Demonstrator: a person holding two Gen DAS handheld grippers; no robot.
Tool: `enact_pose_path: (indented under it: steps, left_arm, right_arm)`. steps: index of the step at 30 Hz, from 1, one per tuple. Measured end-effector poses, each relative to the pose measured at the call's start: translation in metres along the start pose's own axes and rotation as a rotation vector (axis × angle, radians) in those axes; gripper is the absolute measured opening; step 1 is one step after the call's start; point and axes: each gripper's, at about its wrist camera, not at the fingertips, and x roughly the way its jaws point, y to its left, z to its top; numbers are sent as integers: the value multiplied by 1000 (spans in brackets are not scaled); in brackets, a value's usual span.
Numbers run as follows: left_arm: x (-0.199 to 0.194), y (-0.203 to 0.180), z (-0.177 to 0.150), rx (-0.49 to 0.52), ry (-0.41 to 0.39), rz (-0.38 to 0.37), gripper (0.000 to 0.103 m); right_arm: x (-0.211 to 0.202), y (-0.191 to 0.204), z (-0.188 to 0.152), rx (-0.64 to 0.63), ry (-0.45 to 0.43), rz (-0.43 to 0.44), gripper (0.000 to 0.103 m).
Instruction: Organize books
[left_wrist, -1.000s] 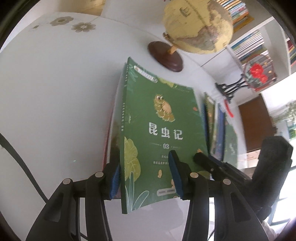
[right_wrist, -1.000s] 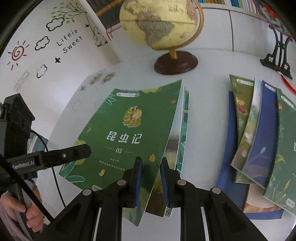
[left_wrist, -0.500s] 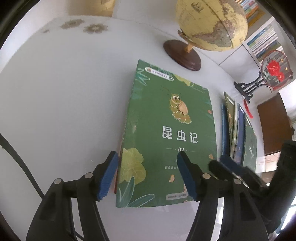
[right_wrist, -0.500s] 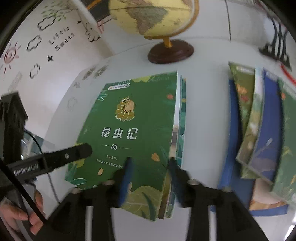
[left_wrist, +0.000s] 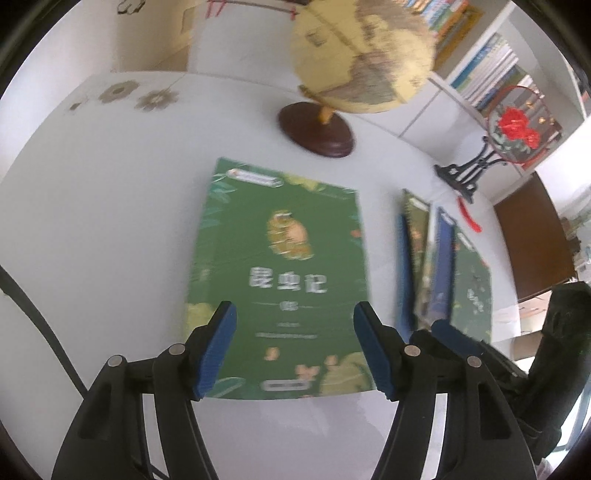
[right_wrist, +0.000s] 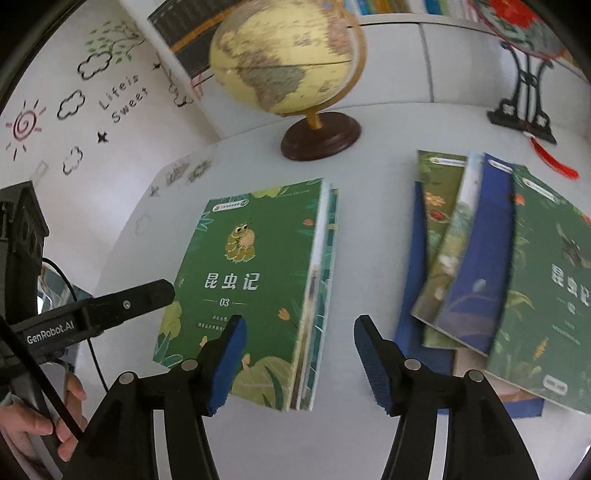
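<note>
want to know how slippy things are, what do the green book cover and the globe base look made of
Green book: paper cover, probably smooth coated; flat printed art, thin page edges showing.
Globe base: seemingly dark varnished wood, though moulded plastic is possible; reddish-brown with a soft sheen.

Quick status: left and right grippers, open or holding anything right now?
Left gripper: jaws have just been opening, now open above the green book, holding nothing.
Right gripper: jaws have just been opening, now open, holding nothing.

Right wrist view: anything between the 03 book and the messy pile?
Nothing: bare white table separates the 03 book from the messy pile in the right wrist view.
</note>
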Motion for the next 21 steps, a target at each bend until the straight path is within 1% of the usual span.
enact_pose_path:
  steps: [1, 3, 8, 12, 16, 18, 21]
  left_arm:
    - [0, -8, 0, 8, -1, -7, 68]
    - [1, -24, -2, 24, 3, -20, 71]
    - [17, -75, -14, 97, 62, -33, 71]
    - [32, -117, -26, 145, 118, -64, 71]
    - [49, -159, -37, 195, 176, -67, 71]
    - [54, -177, -41, 216, 189, -73, 71]
    - [63, -200, -45, 234, 204, -78, 71]
  right_arm:
    - [-6, -6, 0, 19, -3, 8, 59]
    - [-20, -20, -1, 55, -12, 16, 59]
    - [-54, -60, -8, 123, -36, -8, 59]
    - [-83, -97, -16, 178, -55, -40, 59]
    - [-107, -136, -21, 241, -73, -65, 59]
    - [-117, -153, -23, 265, -79, -79, 60]
    - [-128, -186, -27, 303, -65, -103, 60]
